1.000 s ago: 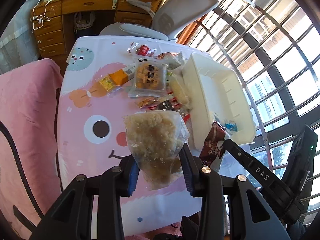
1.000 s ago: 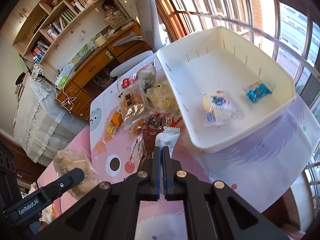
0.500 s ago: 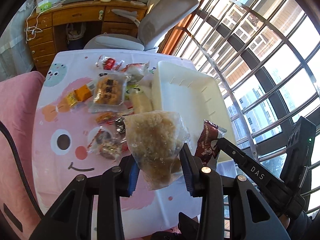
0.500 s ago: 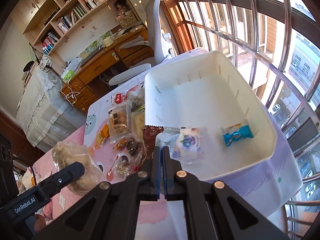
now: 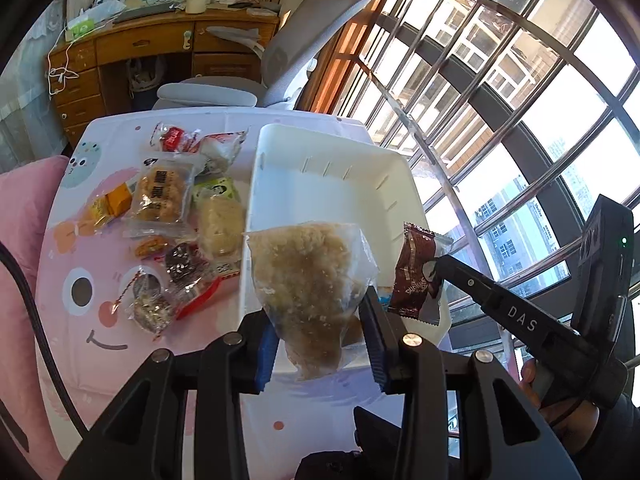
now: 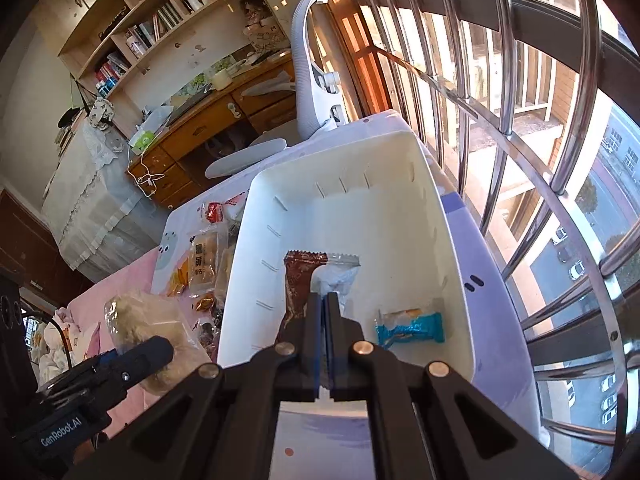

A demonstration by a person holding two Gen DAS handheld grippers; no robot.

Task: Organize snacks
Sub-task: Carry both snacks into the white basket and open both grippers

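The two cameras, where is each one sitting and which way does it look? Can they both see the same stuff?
Left wrist view: sits on the left gripper, looking down along its fingers at the crumbly snack bag it holds, the white bin and table snacks; the right gripper and a hand show.
Right wrist view: sits on the right gripper, looking down into the white bin; it pinches a brown packet; the left gripper shows at lower left.
Shared: bin, both held snacks, desk, chair, window bars.
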